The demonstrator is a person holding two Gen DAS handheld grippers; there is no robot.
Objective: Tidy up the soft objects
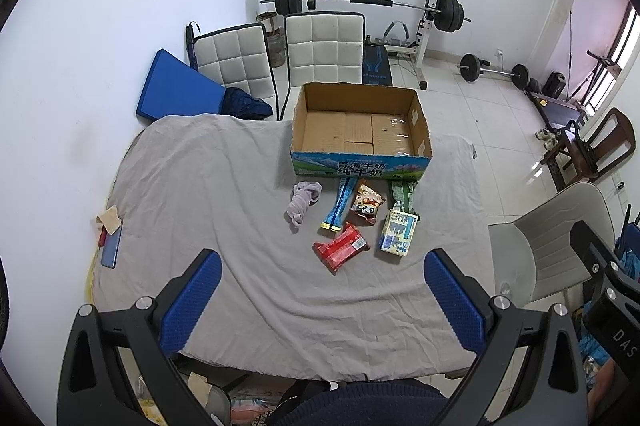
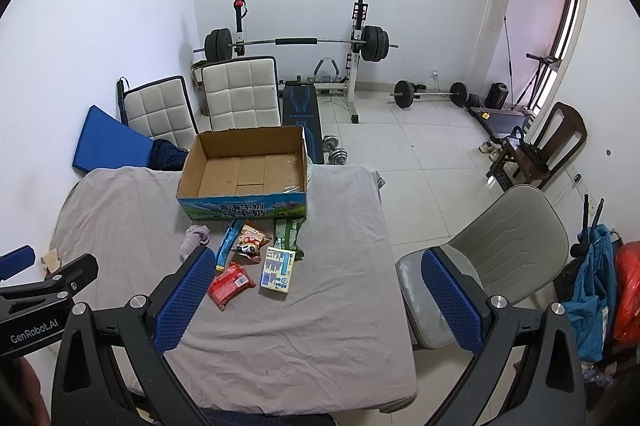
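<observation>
Grey-sheeted table (image 1: 200,186); empty box (image 1: 360,130); snack packets (image 1: 340,246) in front.

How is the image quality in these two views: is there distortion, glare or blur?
Left wrist view: strong fisheye bending, dark corners; the box and snacks are sharp; bright glare at the window on the right. Right wrist view: the same bending; the doorway glows pinkish; a tape patch inside the box shines faintly; the blue fingers are sharp, no motion blur.
</observation>
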